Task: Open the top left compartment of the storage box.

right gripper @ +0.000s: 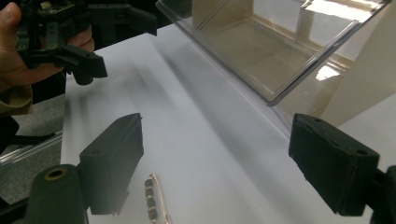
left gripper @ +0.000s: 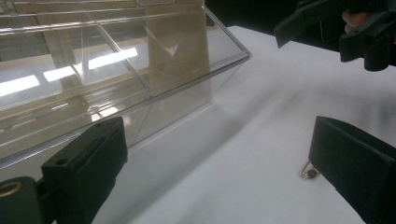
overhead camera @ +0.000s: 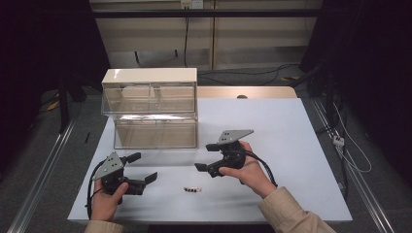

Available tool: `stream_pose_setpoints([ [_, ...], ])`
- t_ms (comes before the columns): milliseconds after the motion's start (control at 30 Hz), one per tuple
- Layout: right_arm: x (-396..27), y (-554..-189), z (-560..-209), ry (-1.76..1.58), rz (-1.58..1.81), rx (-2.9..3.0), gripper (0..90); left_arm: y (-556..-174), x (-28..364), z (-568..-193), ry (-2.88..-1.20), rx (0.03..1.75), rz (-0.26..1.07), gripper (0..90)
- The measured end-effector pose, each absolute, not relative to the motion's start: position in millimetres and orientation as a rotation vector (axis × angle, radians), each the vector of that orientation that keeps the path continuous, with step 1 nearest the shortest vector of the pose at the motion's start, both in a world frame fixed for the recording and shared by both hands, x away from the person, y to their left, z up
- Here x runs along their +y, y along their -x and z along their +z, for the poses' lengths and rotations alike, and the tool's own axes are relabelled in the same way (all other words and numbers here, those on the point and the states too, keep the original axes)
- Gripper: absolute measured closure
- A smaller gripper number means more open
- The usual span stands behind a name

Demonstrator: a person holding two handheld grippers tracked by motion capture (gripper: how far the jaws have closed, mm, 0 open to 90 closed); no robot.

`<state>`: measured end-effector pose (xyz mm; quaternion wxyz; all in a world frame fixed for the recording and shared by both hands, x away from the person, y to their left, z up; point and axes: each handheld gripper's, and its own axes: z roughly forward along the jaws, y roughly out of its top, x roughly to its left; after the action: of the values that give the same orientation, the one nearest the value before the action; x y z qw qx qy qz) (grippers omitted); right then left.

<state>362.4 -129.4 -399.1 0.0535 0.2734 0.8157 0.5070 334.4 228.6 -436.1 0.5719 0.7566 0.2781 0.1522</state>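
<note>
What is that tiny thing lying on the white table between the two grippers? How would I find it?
Start at the big clear plastic box at the back of the white table. Come toward the person's edge, to the bare patch between the left gripper and the right gripper. There lies a small strip, short and thin with a row of dark beads; it is the one loose thing on the tabletop.
</note>
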Motion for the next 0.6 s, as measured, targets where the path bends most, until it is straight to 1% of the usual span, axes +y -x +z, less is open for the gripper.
stream_pose_setpoints([
  [600,-128,-386,-364,-0.815,1.539,2.45,15.2,-335,229,-436,-1.776,0.654,0.351,4.2],
])
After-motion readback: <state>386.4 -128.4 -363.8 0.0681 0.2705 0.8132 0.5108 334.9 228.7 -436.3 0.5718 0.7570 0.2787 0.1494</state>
